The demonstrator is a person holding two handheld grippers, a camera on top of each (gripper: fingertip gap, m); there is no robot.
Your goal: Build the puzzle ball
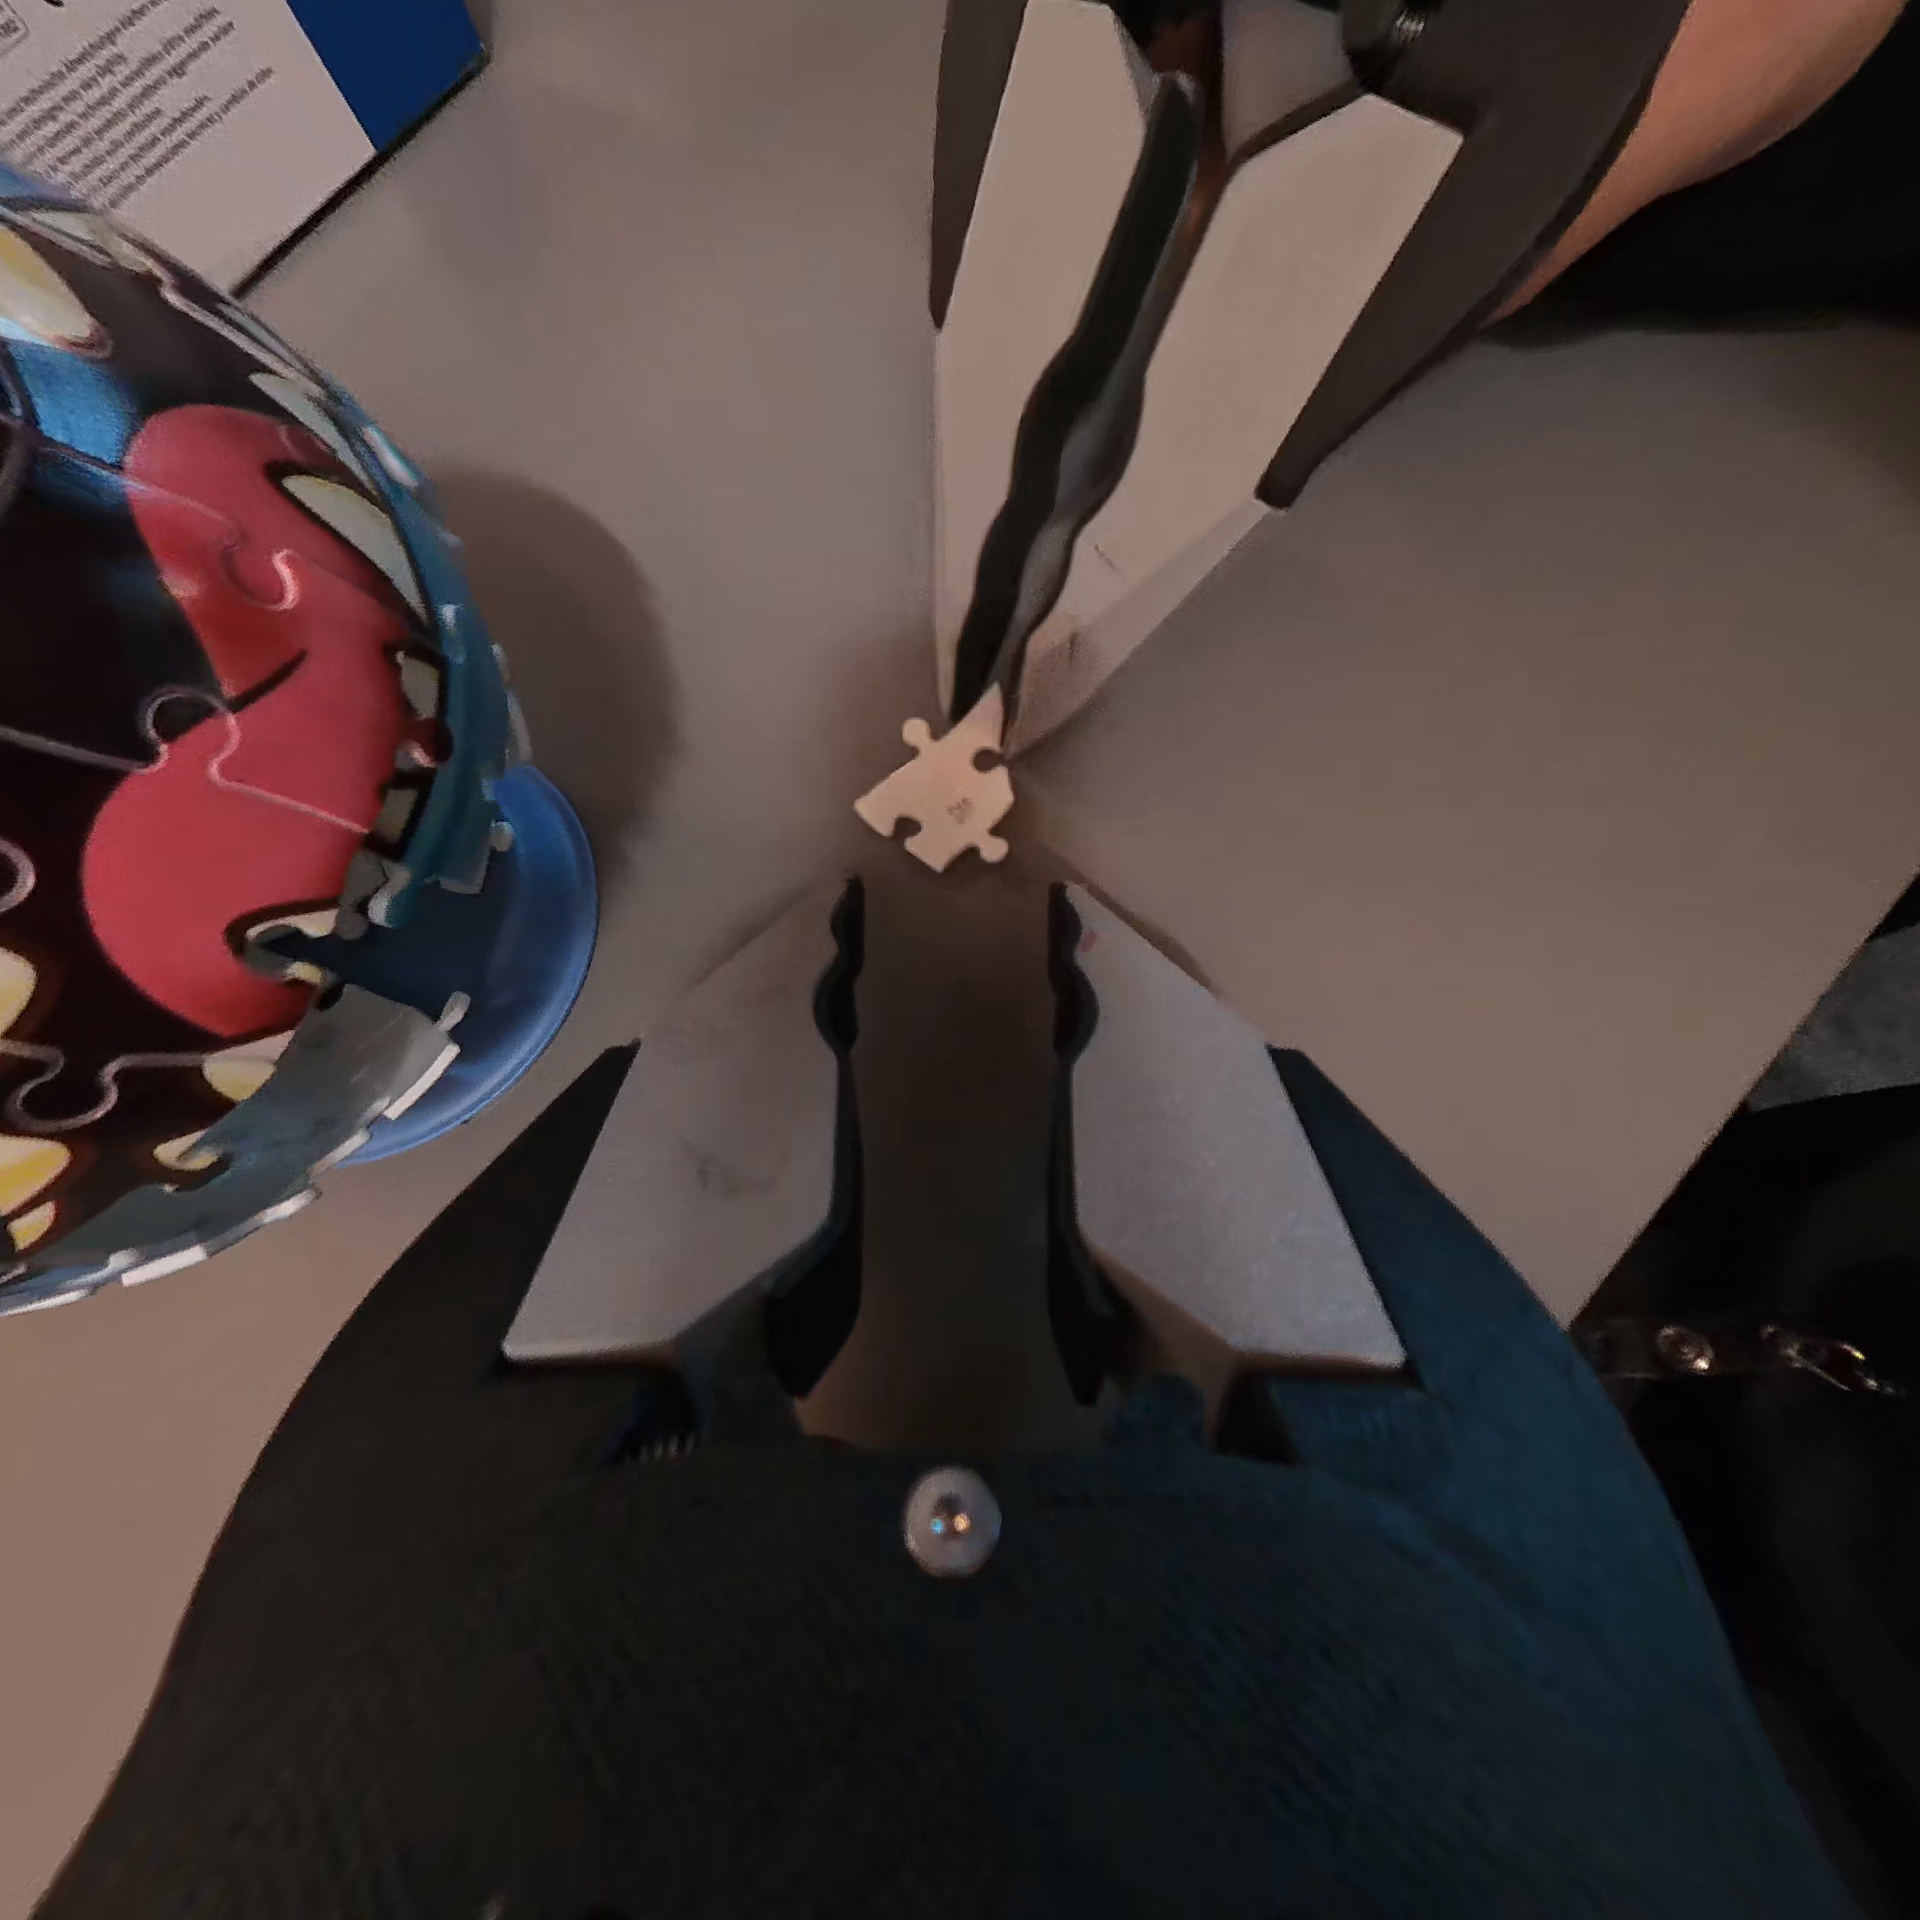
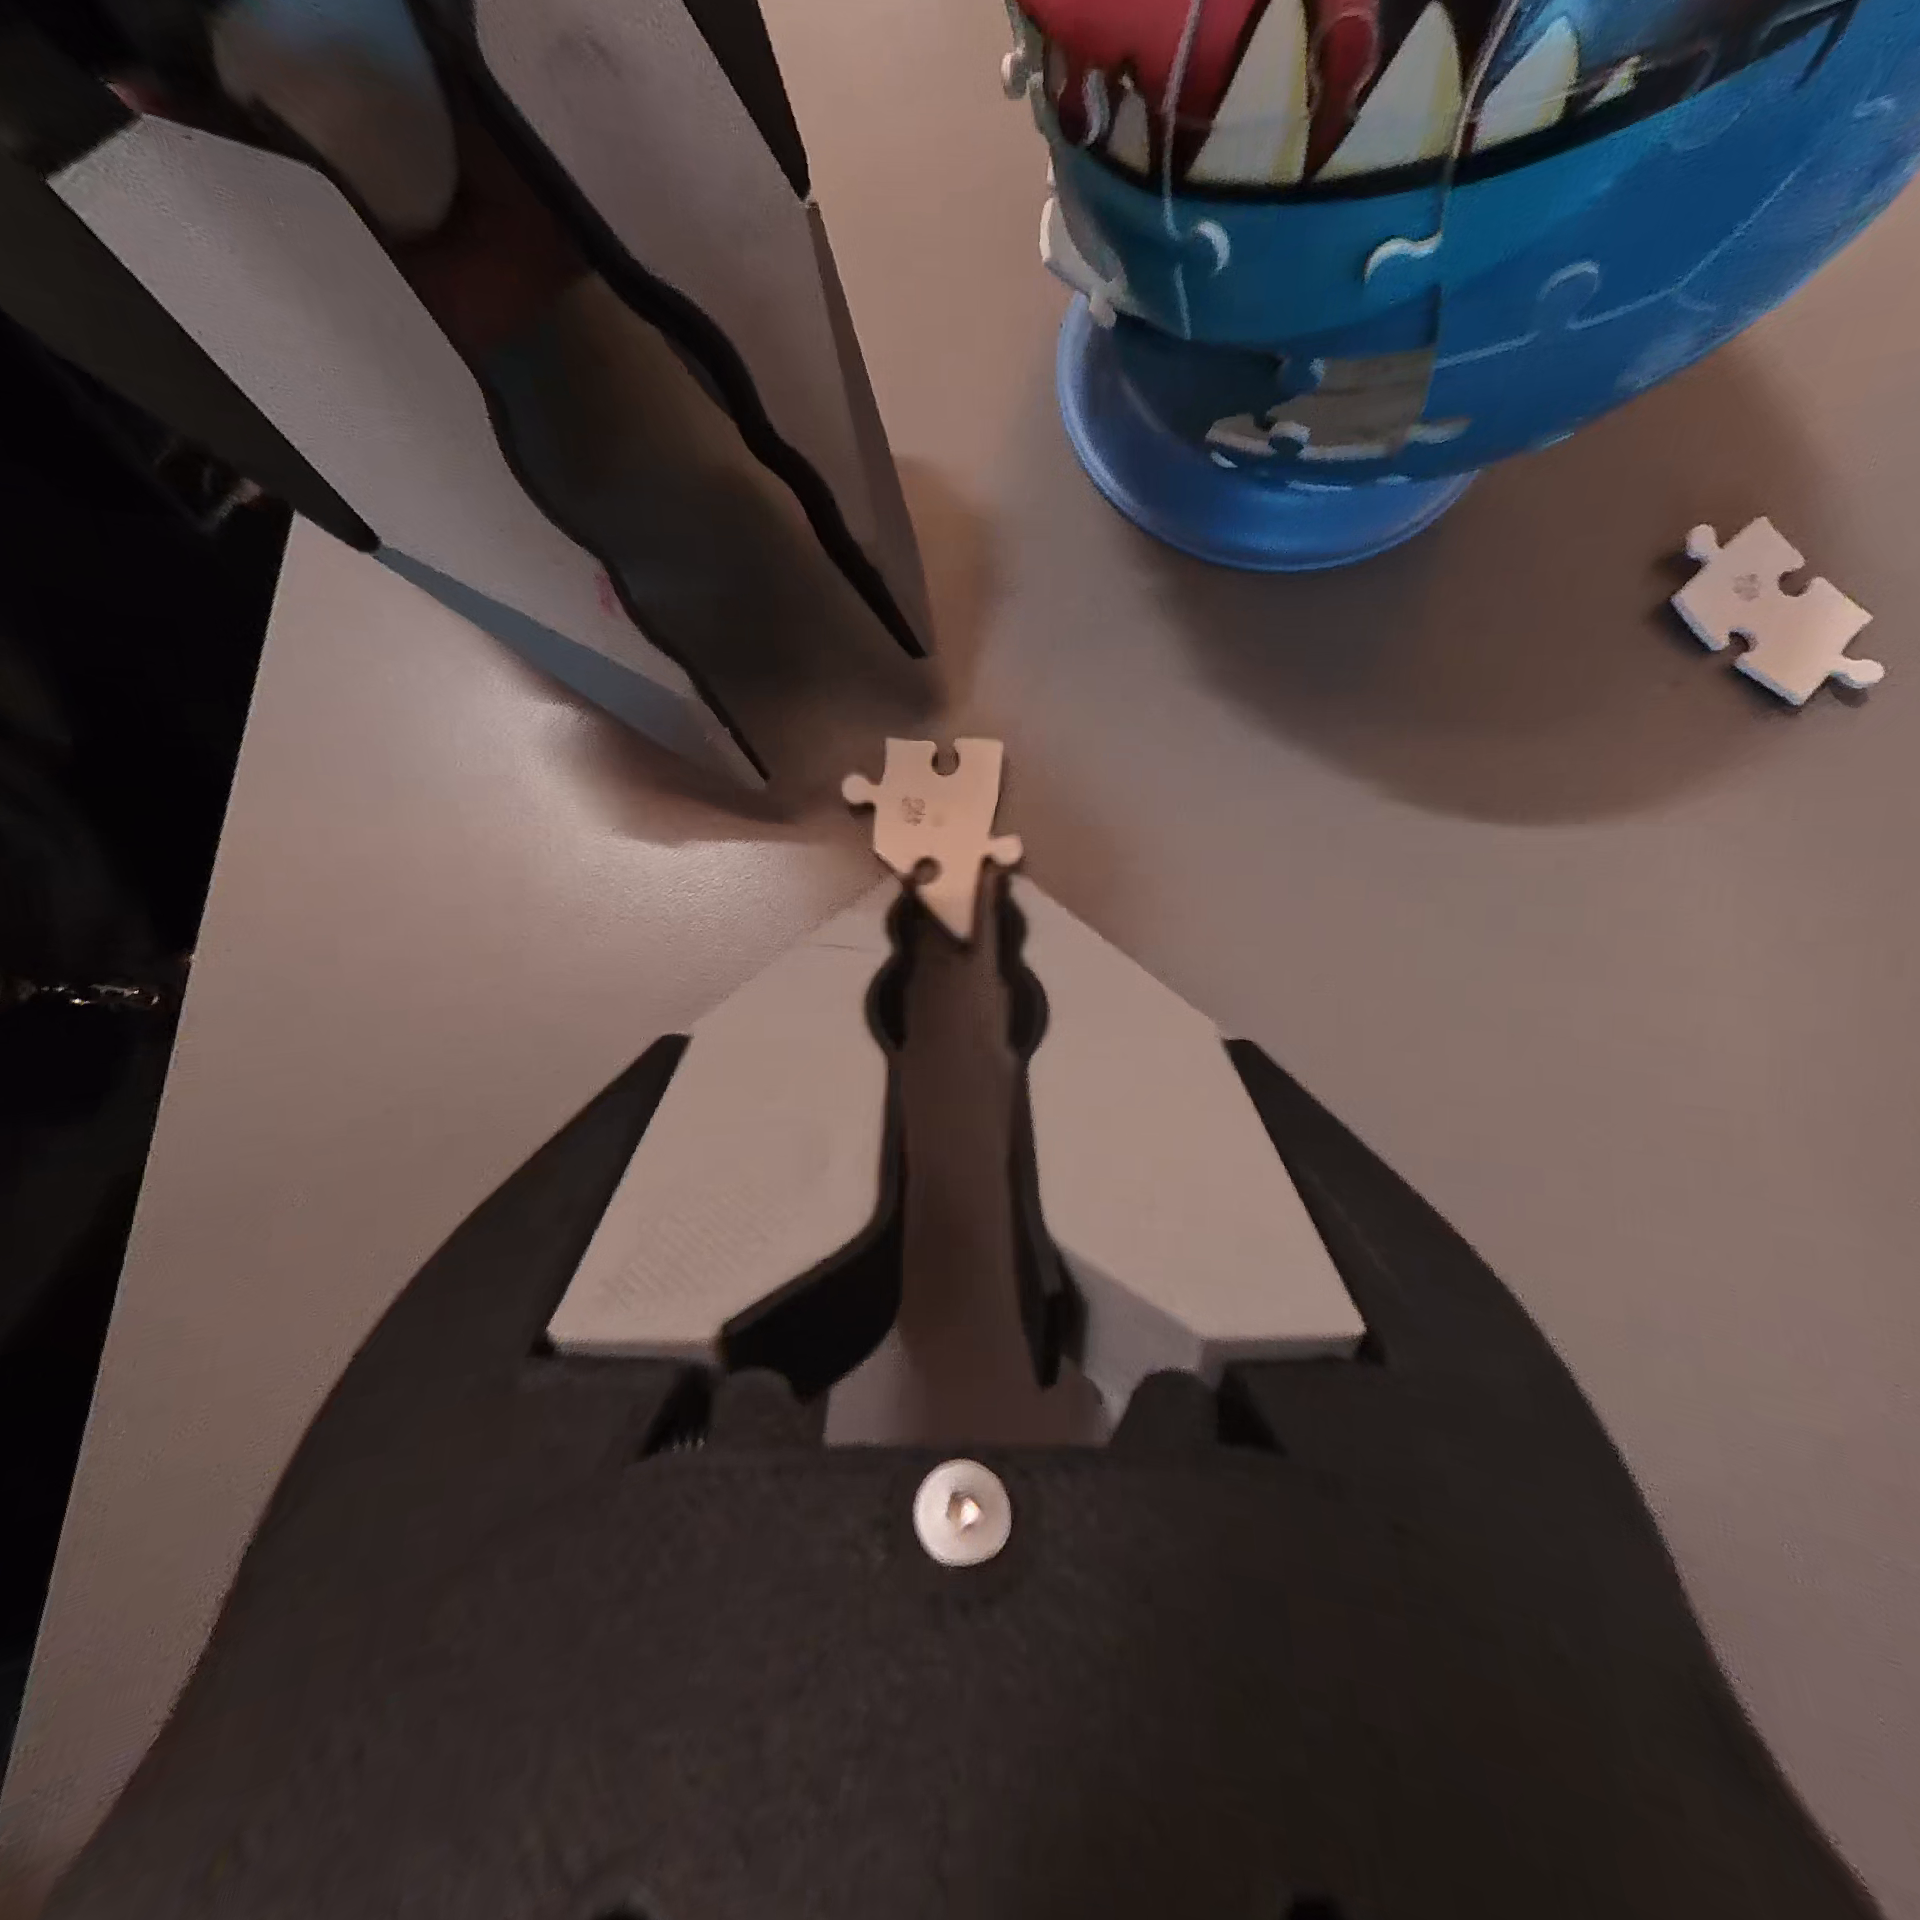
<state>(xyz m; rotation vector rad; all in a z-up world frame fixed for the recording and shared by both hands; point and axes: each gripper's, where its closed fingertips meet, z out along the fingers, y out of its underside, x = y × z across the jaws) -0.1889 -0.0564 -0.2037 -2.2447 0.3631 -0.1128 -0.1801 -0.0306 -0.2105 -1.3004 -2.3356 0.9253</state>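
A partly built puzzle ball (image 1: 260,779) with red, black and blue print sits on a blue stand (image 1: 530,935) at the left; several pieces are out of its shell. It also shows in the right wrist view (image 2: 1558,239). My right gripper (image 2: 956,914) is shut on one corner of a small white-backed puzzle piece (image 2: 930,810) and holds it blank side up over the table. In the left wrist view that piece (image 1: 945,795) hangs from the right gripper (image 1: 982,707). My left gripper (image 1: 956,899) is open just short of the piece, not touching it.
A second loose puzzle piece (image 2: 1777,613) lies blank side up on the grey table (image 2: 1351,935), right of the stand (image 2: 1195,488). A white and blue box (image 1: 260,104) lies at the far left. The table edge (image 1: 1662,1195) runs along the right, with dark clothing beyond it. My two grippers' fingertips are within a few centimetres of each other.
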